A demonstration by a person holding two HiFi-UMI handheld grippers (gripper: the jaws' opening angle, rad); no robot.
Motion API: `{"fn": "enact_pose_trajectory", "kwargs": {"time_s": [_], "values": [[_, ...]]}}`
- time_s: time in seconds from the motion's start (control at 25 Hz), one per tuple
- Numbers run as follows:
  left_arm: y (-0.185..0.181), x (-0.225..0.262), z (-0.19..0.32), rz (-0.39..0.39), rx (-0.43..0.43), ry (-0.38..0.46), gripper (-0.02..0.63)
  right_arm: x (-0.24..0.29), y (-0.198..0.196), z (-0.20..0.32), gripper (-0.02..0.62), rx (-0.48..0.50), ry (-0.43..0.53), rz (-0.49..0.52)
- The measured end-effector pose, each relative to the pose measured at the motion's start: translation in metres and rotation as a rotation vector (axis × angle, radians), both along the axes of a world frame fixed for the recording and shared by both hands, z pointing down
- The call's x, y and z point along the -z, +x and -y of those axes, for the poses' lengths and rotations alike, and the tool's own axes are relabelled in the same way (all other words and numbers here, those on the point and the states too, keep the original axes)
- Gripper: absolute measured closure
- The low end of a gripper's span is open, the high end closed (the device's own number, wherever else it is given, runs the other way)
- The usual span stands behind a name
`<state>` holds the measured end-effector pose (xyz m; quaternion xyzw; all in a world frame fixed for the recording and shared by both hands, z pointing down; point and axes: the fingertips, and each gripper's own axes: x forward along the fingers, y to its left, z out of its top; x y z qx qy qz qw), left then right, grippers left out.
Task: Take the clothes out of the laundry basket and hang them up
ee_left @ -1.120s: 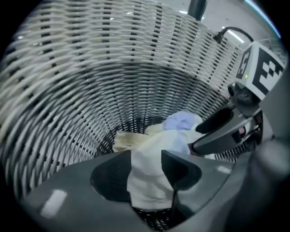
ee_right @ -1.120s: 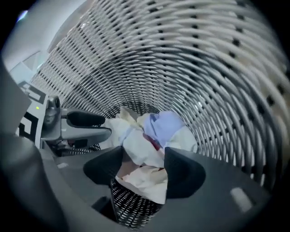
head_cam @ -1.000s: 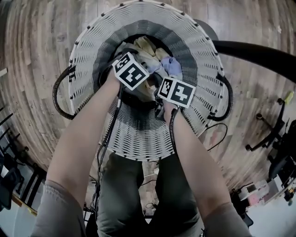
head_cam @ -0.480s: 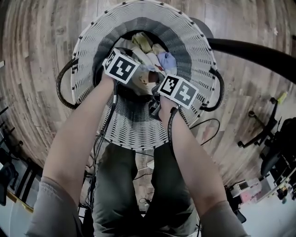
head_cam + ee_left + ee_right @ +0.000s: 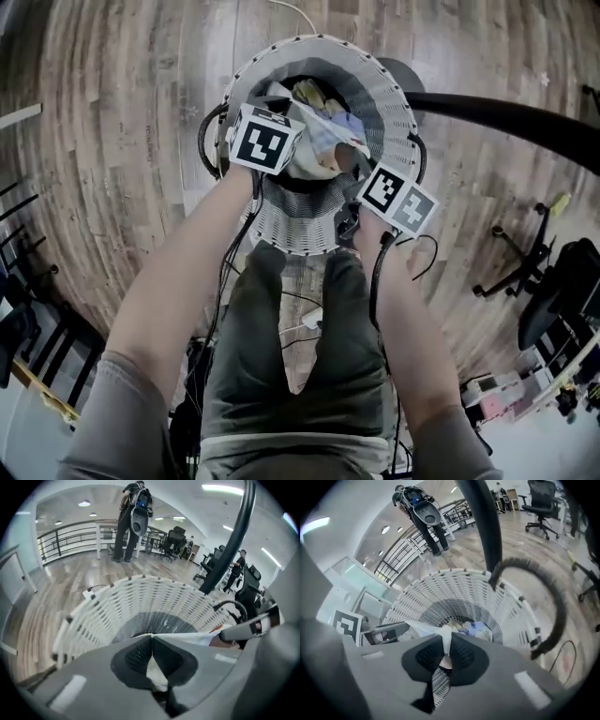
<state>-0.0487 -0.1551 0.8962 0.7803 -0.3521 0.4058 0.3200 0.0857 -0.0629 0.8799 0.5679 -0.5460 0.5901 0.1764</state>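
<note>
Head view showed a person standing over a white woven laundry basket (image 5: pixel 389 98) on a wooden floor, with both grippers at its mouth. The left gripper (image 5: pixel 279 150) and the right gripper (image 5: pixel 364 176) held a white garment (image 5: pixel 323 131) stretched between them just above the rim. A yellowish piece (image 5: pixel 309 92) and a pale blue piece (image 5: pixel 352 124) lay lower inside the basket. A black pole (image 5: pixel 506 112) crossed the floor beyond, but whether it belonged to a hanging rack could not be told. Left gripper view showed its jaws pressed together on a fold of the white cloth, which ran off to the right toward the other gripper. Right gripper view showed its jaws likewise clamped on a bunched edge of the same cloth, the blue piece visible past them in the basket's dark bottom. The step in hand appeared to be drawing the first garment out. The next move would likely call for raising both grippers together until the hem cleared the rim, then carrying the garment to wherever it is to hang; no hanger or rail was plainly in sight.
</note>
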Motion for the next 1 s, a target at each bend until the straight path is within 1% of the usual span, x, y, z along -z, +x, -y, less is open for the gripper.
{"fn": "enact_pose_trajectory", "kwargs": {"time_s": [0.04,0.12,0.28,0.4,0.56,0.72,0.8,0.92,1.0], "values": [[-0.002,0.016,0.002,-0.014,0.012,0.025,0.603,0.016,0.001,0.000,0.554,0.007,0.016,-0.002],[-0.006,0.045,0.000,-0.021,0.003,0.069,0.603,0.049,0.003,0.001,0.554,0.036,0.049,-0.012],[-0.016,0.107,-0.017,-0.054,0.000,0.103,0.603,0.112,0.003,-0.010,0.554,0.112,0.101,-0.035],[-0.023,0.157,-0.024,-0.073,-0.003,0.163,0.603,0.161,0.000,-0.012,0.554,0.166,0.160,-0.044],[-0.042,0.231,-0.044,-0.068,0.061,0.206,0.603,0.240,-0.012,-0.017,0.554,0.237,0.244,-0.038],[-0.052,0.308,-0.058,-0.117,0.105,0.251,0.603,0.321,-0.019,-0.019,0.554,0.319,0.340,-0.073],[-0.056,0.345,-0.058,-0.137,0.118,0.285,0.603,0.357,-0.022,-0.017,0.554,0.350,0.385,-0.073],[-0.057,0.401,-0.056,-0.142,0.116,0.355,0.603,0.409,-0.022,-0.014,0.554,0.385,0.443,-0.064],[-0.054,0.439,-0.058,-0.166,0.113,0.389,0.603,0.444,-0.020,-0.015,0.554,0.412,0.484,-0.074]]}}
